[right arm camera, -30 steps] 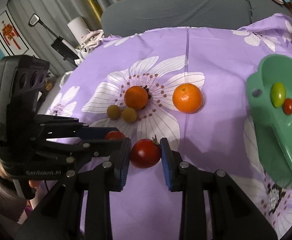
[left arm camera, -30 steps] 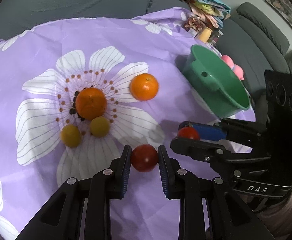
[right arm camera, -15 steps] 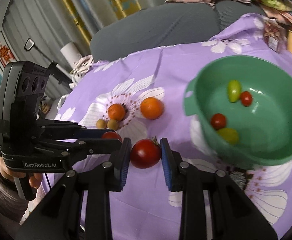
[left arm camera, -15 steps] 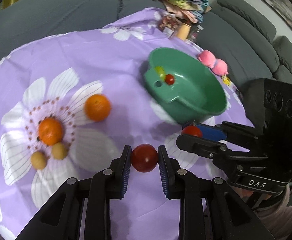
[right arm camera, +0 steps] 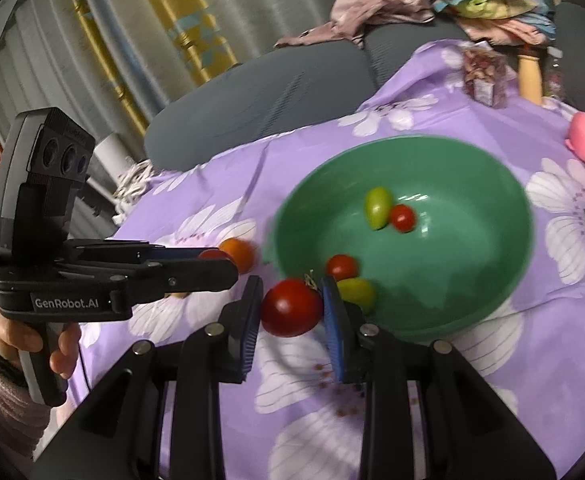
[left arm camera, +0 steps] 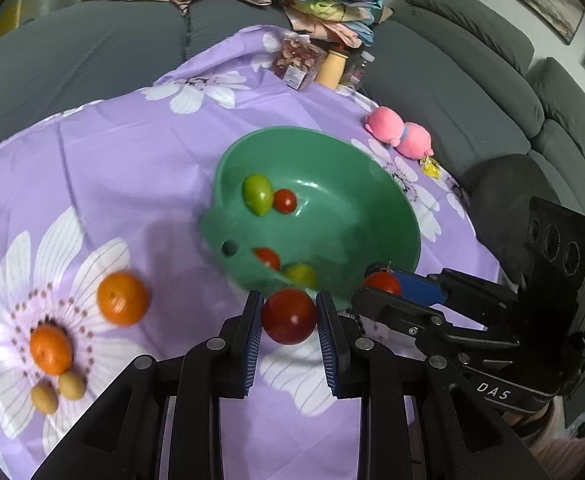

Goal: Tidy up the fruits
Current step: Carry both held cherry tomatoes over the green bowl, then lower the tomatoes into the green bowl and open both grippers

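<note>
Resting on the purple flowered cloth (left arm camera: 140,160), the green bowl (left arm camera: 372,184) is seen to hold four small fruits: a green tomato (left arm camera: 257,194) touching a red one (left arm camera: 285,200), and a second red (left arm camera: 267,258) and green pair (left arm camera: 301,274) nearer the front rim. A dark red tomato (left arm camera: 289,316) is pinched by the left gripper (left arm camera: 288,330), a stemmed red tomato (right arm camera: 291,307) by the right gripper (right arm camera: 292,322). Two oranges (left arm camera: 123,298) are left on the cloth. Compared with a second earlier, both grippers are brought from the cloth's middle to the bowl's near rim.
</note>
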Motion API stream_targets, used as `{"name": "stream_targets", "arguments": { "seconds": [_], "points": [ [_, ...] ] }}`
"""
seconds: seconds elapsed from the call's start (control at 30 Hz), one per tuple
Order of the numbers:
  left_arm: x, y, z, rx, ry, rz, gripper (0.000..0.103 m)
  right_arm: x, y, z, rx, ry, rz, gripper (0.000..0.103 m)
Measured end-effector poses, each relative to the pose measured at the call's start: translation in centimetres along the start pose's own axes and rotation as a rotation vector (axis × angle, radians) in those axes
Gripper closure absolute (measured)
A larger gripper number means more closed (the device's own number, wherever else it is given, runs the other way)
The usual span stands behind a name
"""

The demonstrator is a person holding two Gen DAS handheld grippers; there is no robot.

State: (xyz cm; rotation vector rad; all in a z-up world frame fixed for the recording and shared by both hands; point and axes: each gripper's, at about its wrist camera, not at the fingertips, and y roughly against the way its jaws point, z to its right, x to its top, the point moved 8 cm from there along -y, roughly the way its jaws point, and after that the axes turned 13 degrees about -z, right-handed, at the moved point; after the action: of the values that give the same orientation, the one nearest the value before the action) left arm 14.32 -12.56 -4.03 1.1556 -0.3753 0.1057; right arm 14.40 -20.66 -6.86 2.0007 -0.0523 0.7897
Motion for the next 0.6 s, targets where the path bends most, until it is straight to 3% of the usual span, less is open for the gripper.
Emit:
{"name": "stream_targets", "arguments": {
  "seconds": [0.33, 0.6],
  "points": [
    [2.2, -2.2, 1.8, -0.001, -0.014, -0.008, 0.076, 0.9, 0.5, 3.6, -0.076, -0.052, 0.047, 0.073],
    [3.2, -3.8, 2.0, 0.041, -0.027, -0.023, 0.076, 1.2, -0.2, 5.1, -0.092, -0.067, 0.044, 0.073]
  ]
}}
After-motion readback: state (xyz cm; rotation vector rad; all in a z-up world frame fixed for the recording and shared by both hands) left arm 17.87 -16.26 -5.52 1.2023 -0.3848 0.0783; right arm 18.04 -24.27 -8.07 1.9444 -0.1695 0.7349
